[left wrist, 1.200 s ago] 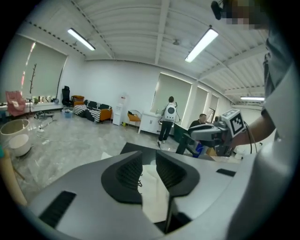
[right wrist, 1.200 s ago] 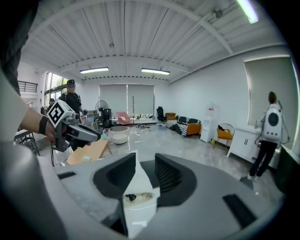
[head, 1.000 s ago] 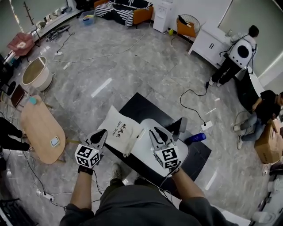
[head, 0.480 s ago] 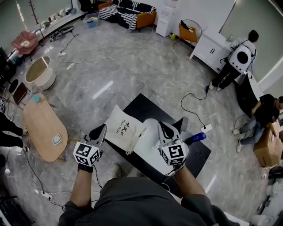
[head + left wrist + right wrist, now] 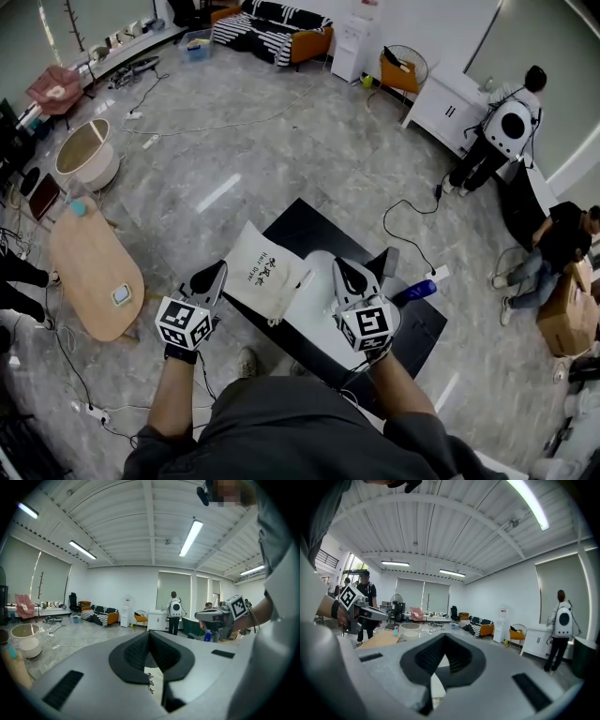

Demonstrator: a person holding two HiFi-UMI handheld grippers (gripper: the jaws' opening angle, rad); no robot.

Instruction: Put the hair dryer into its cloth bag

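A cream cloth bag (image 5: 261,272) with dark print lies flat on the black table (image 5: 309,225). Beside it on the right is a white rounded surface (image 5: 314,314). A dark grey thing that looks like the hair dryer (image 5: 382,267) stands at the table's right side. My left gripper (image 5: 218,270) hovers at the bag's left edge, jaws shut, with nothing seen held. My right gripper (image 5: 339,265) hovers over the white surface, also shut. In the left gripper view the pads (image 5: 140,651) meet and printed cloth (image 5: 153,686) shows below them.
A blue bottle (image 5: 417,292) lies near the table's right end. An oval wooden table (image 5: 94,272) and a white tub (image 5: 80,155) stand to the left. Cables and a power strip (image 5: 439,274) cross the floor. People (image 5: 506,122) are at the far right.
Both grippers have risen a little toward the camera and their jaws have shut. The bag still lies flat in the same place on the table.
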